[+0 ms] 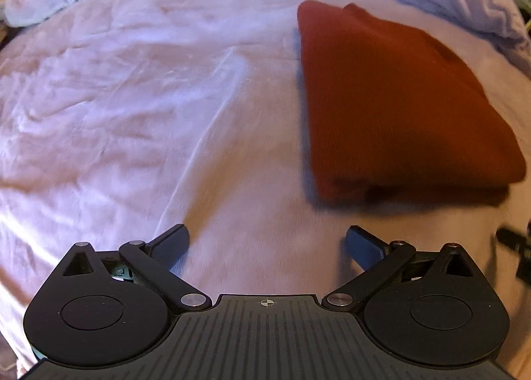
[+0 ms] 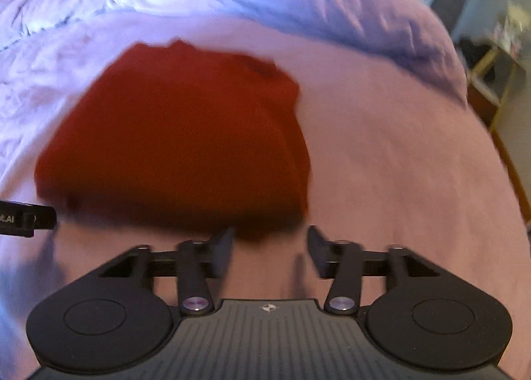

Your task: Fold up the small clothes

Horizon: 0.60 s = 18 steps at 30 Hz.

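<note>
Lying lengthwise away, folded garment

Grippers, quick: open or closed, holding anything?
Left gripper: open, empty, short of the red garment.
Right gripper: open, empty, at the garment's near edge.

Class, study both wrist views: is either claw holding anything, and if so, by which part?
Nothing is held. The left claw and the right claw are both open with only bedsheet between their fingers. The folded red garment lies free ahead of them.
</note>
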{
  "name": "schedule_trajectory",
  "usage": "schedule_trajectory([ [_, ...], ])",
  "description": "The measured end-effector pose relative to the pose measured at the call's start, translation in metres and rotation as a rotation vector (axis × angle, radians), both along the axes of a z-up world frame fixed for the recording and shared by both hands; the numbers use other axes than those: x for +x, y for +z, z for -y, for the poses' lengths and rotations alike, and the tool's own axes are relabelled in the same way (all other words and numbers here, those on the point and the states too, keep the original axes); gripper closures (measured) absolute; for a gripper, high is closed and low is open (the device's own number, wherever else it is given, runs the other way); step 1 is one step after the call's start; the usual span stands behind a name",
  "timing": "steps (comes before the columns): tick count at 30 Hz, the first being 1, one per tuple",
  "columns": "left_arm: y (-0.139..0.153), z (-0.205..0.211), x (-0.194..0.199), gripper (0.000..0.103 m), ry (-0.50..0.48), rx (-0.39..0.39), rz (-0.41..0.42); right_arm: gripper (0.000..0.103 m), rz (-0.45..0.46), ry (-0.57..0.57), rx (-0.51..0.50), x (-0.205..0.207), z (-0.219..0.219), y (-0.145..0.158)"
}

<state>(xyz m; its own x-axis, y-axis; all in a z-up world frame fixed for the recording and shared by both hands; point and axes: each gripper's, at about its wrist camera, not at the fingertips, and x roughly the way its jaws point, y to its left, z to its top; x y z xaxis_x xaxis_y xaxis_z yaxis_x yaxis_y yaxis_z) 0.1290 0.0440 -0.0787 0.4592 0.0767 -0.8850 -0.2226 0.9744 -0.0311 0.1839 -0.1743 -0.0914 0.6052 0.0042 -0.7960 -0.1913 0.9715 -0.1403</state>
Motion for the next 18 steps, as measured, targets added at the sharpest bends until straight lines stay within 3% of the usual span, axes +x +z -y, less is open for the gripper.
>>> schedule_trajectory([
  [1,0.0,-0.001,-0.007,0.0,0.009,-0.006,0.003,0.047,-0.026,-0.003,0.023,-0.008,0.005,-0.001],
  [4,0.002,-0.002,-0.027,0.0,0.043,-0.051,-0.01,0.023,-0.096,-0.027,0.082,-0.038,0.02,-0.005],
  [6,0.007,-0.003,-0.033,0.0,0.046,-0.074,-0.017,0.019,-0.137,-0.036,0.111,-0.056,0.029,-0.006],
  [9,0.018,0.001,-0.038,0.0,0.03,-0.047,-0.011,0.007,-0.198,-0.047,0.121,-0.072,0.035,-0.007],
  [13,0.028,0.008,-0.038,0.0,-0.001,-0.016,-0.014,0.004,-0.227,-0.039,0.146,-0.079,0.033,0.007],
  [18,0.039,0.014,-0.039,0.0,-0.028,0.028,0.007,0.004,-0.173,-0.009,0.149,-0.075,0.022,0.033],
])
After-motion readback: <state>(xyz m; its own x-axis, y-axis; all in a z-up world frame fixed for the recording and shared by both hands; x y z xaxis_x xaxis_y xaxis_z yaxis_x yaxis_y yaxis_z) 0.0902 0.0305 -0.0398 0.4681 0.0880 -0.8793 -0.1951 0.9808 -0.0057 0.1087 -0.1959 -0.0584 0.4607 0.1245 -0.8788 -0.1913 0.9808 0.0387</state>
